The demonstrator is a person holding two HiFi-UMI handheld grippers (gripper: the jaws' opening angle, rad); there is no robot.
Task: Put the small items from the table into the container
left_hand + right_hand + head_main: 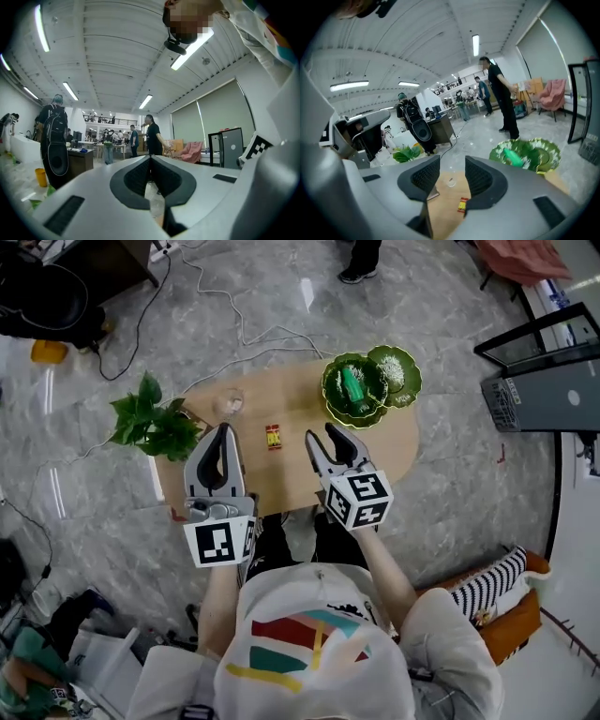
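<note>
- Head view: a wooden oval table [281, 486] carries the task items.
- Head view: a green leaf-shaped bowl [331, 397] sits at the far right end of the table, and a second green dish [401, 369] overlaps its right side.
- Head view: a green item [352, 383] lies inside the bowl.
- Head view: a small red-and-yellow packet [273, 436] lies flat near the middle of the table, well apart from the bowl.
- Head view: a clear glass [228, 403] stands toward the far left edge, and a leafy plant [150, 423] is at the left end.
- Head view: the left gripper [223, 429] is over the near left part of the table and the right gripper [320, 434] is over the near edge, right of the middle. The packet lies between their tips, and neither touches it.
- Left gripper view: the left gripper [150, 158] has its jaws pressed together with nothing between them. It looks level across the room, where a standing person [153, 135] is seen.
- Right gripper view: the right gripper [453, 171] has its jaws spread and nothing is clamped. It tilts down toward the table [443, 213].
- Right gripper view: the glass [450, 182] shows through the gap. The packet [462, 205] lies just beside the right-hand jaw's lower edge; whether it touches cannot be told.
- Right gripper view: the bowl [501, 152] with the green item [513, 157] lies to the right, and the plant [407, 153] to the left.
</note>
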